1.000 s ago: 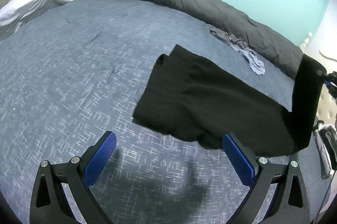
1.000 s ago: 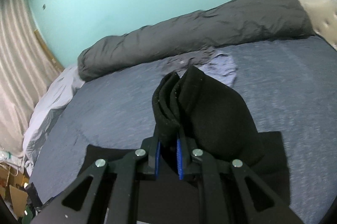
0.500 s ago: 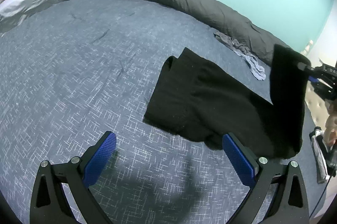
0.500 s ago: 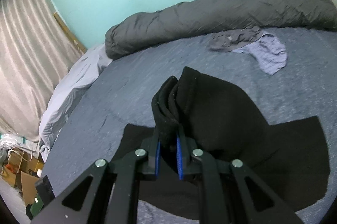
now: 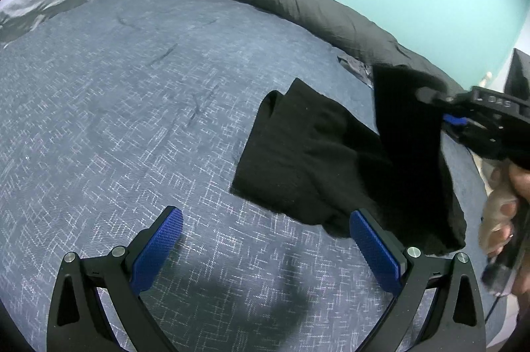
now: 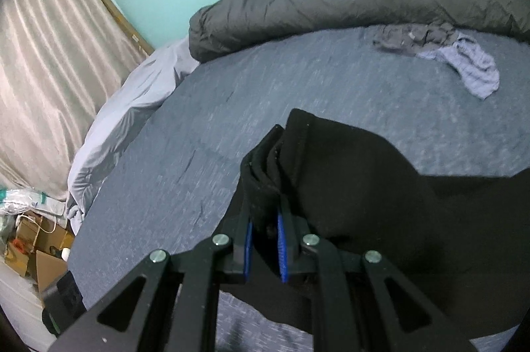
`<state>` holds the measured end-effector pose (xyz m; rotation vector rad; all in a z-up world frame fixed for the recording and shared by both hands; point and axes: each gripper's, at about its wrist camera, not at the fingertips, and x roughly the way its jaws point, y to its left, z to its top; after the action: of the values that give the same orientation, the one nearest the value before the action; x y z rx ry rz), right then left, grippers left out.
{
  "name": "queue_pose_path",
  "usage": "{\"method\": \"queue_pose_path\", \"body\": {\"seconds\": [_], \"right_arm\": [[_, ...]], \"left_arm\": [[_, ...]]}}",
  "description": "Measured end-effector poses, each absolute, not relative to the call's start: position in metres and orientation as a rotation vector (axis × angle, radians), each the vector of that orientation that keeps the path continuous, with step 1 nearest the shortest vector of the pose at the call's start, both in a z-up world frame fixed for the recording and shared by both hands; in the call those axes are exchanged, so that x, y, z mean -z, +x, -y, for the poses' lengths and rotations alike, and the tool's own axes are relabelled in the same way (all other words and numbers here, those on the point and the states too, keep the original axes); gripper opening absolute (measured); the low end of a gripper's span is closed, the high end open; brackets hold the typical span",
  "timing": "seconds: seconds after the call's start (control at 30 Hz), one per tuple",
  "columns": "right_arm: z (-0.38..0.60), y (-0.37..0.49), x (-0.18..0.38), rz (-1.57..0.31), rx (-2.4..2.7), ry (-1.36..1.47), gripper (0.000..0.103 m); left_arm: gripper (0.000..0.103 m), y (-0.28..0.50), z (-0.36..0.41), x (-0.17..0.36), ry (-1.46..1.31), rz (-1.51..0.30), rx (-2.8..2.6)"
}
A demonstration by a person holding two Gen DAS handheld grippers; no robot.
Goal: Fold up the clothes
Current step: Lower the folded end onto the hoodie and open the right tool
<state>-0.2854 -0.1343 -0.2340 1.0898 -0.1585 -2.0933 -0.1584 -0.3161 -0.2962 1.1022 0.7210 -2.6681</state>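
A black garment (image 5: 308, 153) lies on the blue bedspread (image 5: 132, 120), partly folded. My right gripper (image 6: 265, 247) is shut on a bunched end of the black garment (image 6: 364, 203) and holds it lifted above the rest of the cloth. It also shows in the left wrist view (image 5: 440, 112), at the right, with the raised flap hanging from it. My left gripper (image 5: 265, 249) is open and empty, low over the bedspread just in front of the garment's near edge.
A rolled dark grey duvet (image 5: 298, 7) lies along the far edge of the bed by the teal wall. A crumpled grey-blue garment (image 6: 463, 60) lies in front of it. A pale sheet (image 6: 132, 107) hangs at the bed's left side; curtains and boxes (image 6: 29, 239) stand beyond.
My right gripper has carried the held end of the black garment leftward over the flat part, so the raised flap now hangs above it. My left gripper stays open in place.
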Motion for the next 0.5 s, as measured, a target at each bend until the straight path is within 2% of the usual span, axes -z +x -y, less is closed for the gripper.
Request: {"method": "queue_pose_path", "body": {"seconds": [0.5], "right_arm": [[0.164,-0.283,0.294,0.177,1.966,1.204,0.014]], "left_arm": [[0.103,-0.156,0.325,0.301,1.102,-0.763,2.647]]}}
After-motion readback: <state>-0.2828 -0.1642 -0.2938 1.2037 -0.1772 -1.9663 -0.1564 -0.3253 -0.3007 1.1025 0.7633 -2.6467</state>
